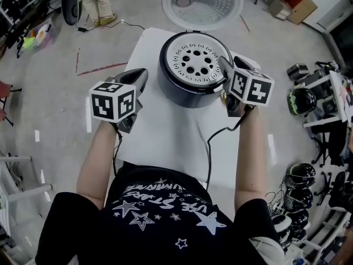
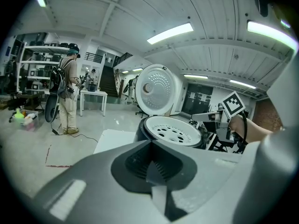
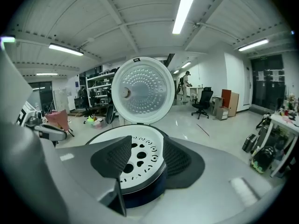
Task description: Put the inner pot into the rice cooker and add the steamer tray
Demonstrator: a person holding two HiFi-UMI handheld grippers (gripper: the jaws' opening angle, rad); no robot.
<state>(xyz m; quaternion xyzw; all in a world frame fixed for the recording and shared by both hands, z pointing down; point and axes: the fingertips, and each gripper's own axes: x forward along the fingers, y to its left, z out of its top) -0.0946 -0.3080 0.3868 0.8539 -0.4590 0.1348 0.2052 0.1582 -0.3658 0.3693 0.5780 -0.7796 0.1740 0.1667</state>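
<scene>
The steamer tray, at the desk's far edge, lies just ahead of our open, empty right gripper — left gripper closed, farther.

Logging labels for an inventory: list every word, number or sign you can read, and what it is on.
Black T-shirt: white lettering among stars, upside down, too warped to read.
Left marker cube and right marker cube: square black-and-white codes, no letters.
Rice cooker, steamer tray: no text visible.

White lettering among stars on black T-shirt, warped, not legible, nothing else readable
</scene>
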